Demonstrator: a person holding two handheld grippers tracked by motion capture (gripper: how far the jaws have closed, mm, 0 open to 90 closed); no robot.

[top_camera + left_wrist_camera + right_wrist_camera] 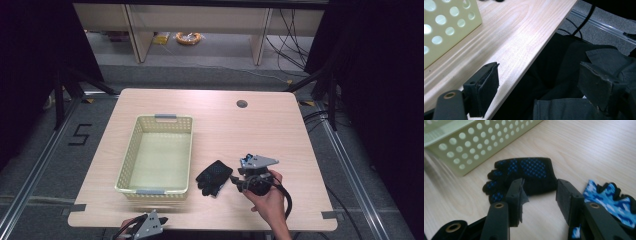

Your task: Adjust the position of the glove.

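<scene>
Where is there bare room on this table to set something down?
The far half of the table, beyond the basket, and the strip along its right edge are bare. The basket's floor is free too. It is crowded between the basket and the right tool, where the black glove and blue glove lie.

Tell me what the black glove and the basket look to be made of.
Black glove: soft knit fabric, it seems, matte, with raised blue grip dots, probably rubbery. Basket: pale yellow-green moulded plastic by the look of it, slightly glossy, walls pierced with even round holes, grey handles.
</scene>
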